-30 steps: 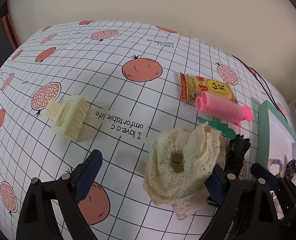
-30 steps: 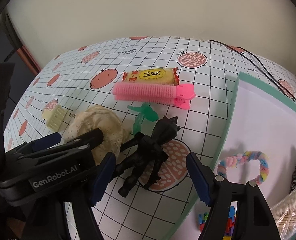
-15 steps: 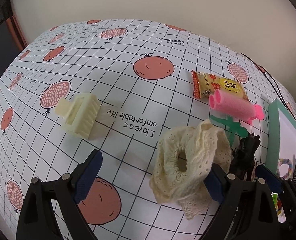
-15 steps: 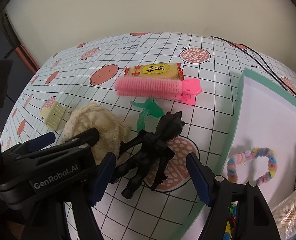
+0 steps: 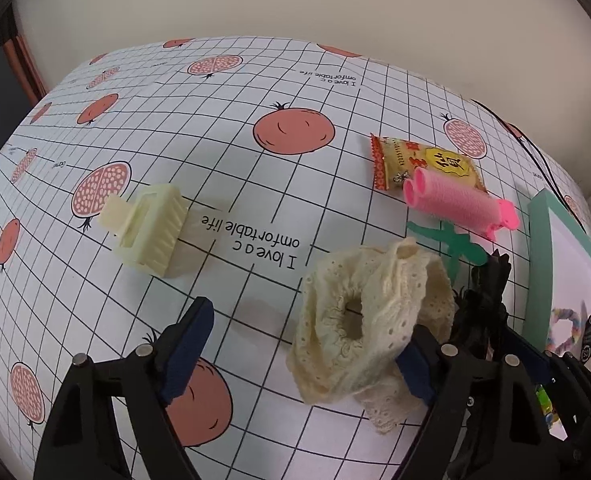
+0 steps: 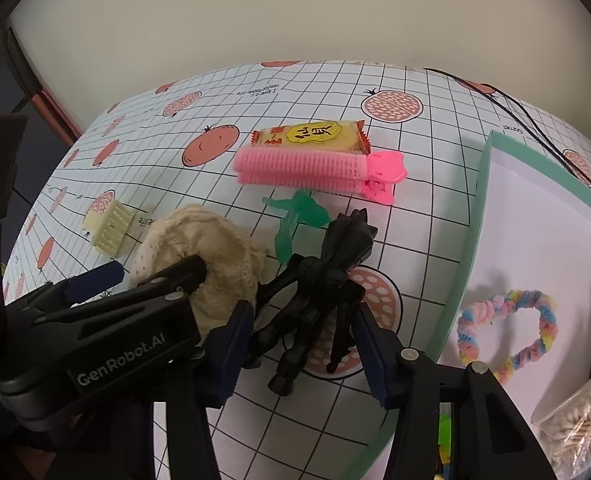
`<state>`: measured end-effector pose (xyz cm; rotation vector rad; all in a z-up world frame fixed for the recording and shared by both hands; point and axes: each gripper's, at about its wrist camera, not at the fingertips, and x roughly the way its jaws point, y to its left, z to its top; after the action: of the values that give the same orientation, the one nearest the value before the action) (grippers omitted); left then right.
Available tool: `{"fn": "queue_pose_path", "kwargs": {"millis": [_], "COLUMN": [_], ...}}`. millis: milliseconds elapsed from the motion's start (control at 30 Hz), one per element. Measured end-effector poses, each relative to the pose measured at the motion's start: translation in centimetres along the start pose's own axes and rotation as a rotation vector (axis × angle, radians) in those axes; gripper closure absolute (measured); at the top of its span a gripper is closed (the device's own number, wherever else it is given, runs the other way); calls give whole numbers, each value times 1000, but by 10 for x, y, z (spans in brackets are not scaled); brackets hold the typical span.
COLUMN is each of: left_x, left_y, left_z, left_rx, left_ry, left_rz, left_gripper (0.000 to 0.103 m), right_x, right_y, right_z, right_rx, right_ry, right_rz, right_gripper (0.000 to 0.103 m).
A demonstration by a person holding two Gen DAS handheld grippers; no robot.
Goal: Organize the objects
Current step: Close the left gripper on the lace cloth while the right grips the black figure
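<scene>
Left tongs (image 5: 307,352): I have them spread wide and holding nothing; the cream lace scrunchie (image 5: 369,316) lies on the table (image 5: 223,128) against my right-hand pad, off-centre in the gap.
Black figure (image 6: 319,292): it lies on the table between the pads of my right tongs — head pointing away toward the pink hair roller (image 6: 311,168), legs toward me.
Right tongs (image 6: 301,354): I hold them open, straddling the figure's legs, its long axis running roughly along the fingers — this arm is the nearer one.
Tray (image 6: 471,240): just right of the figure, a likely destination.
</scene>
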<state>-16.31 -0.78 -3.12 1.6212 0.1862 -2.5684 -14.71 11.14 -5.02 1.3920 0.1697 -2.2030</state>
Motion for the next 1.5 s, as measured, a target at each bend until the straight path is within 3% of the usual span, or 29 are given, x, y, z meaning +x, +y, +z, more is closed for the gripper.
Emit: {"fn": "queue_pose_path", "kwargs": {"millis": [200, 567, 700, 1000, 1300, 1500], "left_x": [-3, -4, -1, -1, -3, -8], "left_y": [-8, -7, -5, 3, 16, 28], "left_z": [-1, -3, -3, -4, -1, 2], "left_rx": [25, 14, 13, -25, -99, -141], "left_ry": [-1, 6, 19, 20, 4, -29], "left_rz": [-47, -53, -32, -24, -1, 61], "left_gripper": [43, 46, 74, 85, 88, 90], "right_x": [-1, 1, 2, 5, 3, 4], "right_y": [-3, 0, 3, -2, -3, -4], "right_z": [1, 2, 2, 2, 3, 3], "right_rx": [5, -5, -21, 15, 35, 41], "right_ry": [5, 15, 20, 31, 37, 40], "right_rz": [2, -34, -41, -8, 29, 33], "right_gripper": [49, 49, 47, 46, 46, 48]}}
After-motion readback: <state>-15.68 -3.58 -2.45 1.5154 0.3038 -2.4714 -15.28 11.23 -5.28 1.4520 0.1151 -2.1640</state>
